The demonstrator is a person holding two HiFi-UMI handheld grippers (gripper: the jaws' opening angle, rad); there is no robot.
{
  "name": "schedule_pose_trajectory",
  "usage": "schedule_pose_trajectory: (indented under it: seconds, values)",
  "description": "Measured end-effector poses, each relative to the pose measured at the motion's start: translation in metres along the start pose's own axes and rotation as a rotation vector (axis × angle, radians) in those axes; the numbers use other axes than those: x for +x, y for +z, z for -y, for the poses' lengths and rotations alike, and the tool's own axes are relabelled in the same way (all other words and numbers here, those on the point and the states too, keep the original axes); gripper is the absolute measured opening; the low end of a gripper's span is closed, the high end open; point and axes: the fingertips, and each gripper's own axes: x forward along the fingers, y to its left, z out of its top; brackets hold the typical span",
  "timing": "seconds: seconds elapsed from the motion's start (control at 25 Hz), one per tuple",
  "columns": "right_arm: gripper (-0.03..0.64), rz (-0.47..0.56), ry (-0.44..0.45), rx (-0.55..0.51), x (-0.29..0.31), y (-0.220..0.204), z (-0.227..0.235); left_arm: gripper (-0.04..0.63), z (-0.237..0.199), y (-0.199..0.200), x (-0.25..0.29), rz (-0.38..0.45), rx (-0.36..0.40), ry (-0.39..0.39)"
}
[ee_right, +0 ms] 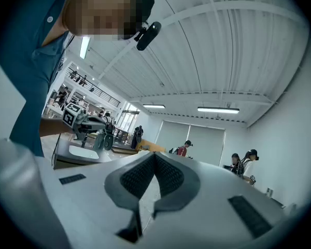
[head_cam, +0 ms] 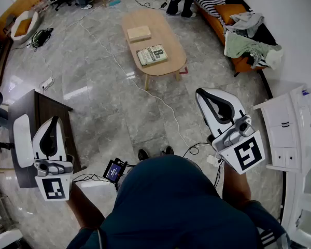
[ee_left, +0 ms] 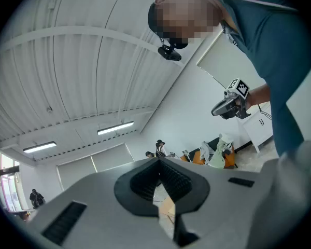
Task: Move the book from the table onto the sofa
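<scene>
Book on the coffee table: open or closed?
Closed. The book lies flat on the table with its printed cover facing up as one single rectangle. No pages are spread.

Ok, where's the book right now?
In the head view the book lies on the oval wooden table, near its closer end, beside a flat tan box; the orange sofa stands to the right.
</scene>
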Motion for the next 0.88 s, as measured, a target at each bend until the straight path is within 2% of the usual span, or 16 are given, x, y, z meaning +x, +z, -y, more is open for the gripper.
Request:
schedule_pose_trajectory:
  seconds: [0.6,0.76,0.88]
  values:
    - [0.012,0.002,-0.029,0.001,0.003,-0.002,-0.001,0.005,-0.002,-0.014,-0.004,-0.009,-0.024,-0.014]
    - [0.013,0.026,-0.031,0.000,0.014,0.005,-0.003,0.005,-0.013,-0.021,-0.004,-0.003,-0.052,-0.012]
    - [0.014,-0.003,-0.034,0.029,0.024,-0.002,-0.008,0.005,-0.017,-0.035,-0.008,-0.008,-0.070,-0.006]
